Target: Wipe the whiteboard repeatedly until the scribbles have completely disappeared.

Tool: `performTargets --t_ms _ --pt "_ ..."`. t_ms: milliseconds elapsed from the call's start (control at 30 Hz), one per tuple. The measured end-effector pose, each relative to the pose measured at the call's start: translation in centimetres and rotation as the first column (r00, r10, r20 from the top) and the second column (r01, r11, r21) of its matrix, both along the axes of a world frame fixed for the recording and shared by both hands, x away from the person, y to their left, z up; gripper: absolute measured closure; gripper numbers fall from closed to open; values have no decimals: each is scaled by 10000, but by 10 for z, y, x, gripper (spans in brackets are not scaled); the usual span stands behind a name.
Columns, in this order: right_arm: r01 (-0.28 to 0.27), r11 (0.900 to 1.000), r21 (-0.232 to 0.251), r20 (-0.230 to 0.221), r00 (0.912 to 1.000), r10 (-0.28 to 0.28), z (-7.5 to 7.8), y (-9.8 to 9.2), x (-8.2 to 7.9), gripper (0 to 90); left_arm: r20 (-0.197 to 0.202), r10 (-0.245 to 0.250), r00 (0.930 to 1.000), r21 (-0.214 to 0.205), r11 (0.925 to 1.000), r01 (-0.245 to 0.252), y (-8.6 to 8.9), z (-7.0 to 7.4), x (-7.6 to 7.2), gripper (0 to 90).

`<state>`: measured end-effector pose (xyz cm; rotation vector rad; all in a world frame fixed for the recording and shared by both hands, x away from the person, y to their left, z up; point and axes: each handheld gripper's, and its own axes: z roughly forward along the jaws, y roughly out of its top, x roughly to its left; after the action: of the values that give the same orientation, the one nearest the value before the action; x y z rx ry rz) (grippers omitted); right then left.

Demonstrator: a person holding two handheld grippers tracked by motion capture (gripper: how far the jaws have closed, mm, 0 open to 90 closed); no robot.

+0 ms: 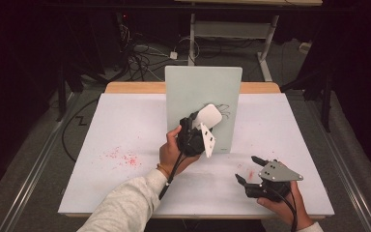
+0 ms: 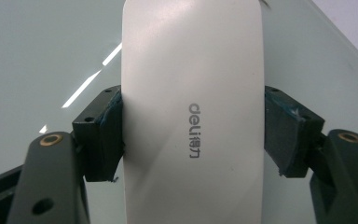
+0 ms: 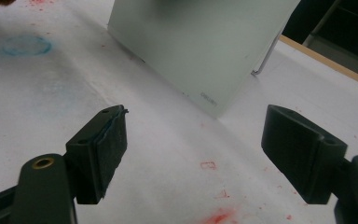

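White paper-covered table point(image 1: 125, 125), flecked with red marks at 8 o'clock; dark room, cables on floor at 12. Pale-green upright glass board point(image 1: 193, 92) standing at centre, scribbled lines at its 3 o'clock. Left gripper point(image 1: 204, 126) pinching white oblong plastic eraser point(image 2: 193, 112) against board. Right gripper point(image 1: 248, 170) spread, idle at 4 o'clock. Probably wiping; next, sweep over scribble.

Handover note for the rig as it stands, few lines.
Left gripper: shut on the white eraser, held up at the face of the upright board.
Right gripper: open, holding nothing, low over the white table cover to the right of the board.
Done: eraser picked up and brought to the board.
Left: dark line marks beside the eraser remain on the board; red smudges on the cover.
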<state>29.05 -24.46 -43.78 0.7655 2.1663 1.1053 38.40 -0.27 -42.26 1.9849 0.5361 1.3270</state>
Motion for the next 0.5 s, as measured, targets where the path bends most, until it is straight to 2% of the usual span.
performTargets --t_ms 33,200,267,400,467,500 --pt "11 10000 26 -3 10000 -11 0 0 0 232 220 173 9996 -145 9998 -169 1 14 5 291" --pt "4 10000 27 28 10000 -4 0 0 0 232 236 223 9995 -445 9988 -213 6 31 12 291" --pt "-9 10000 23 37 10000 9 0 0 0 232 309 319 9990 -425 9986 -306 5 29 12 291" --pt "-20 10000 42 38 10000 20 1 0 -1 232 280 239 9993 -227 9995 -233 -3 12 6 291" --pt "-55 10000 6 58 10000 55 0 0 -1 232 420 75 9991 253 9996 -85 -10 -1 1 290" --pt "-62 10000 22 61 10000 61 0 0 -1 231 254 38 9997 312 9995 -45 -14 -8 -2 290"
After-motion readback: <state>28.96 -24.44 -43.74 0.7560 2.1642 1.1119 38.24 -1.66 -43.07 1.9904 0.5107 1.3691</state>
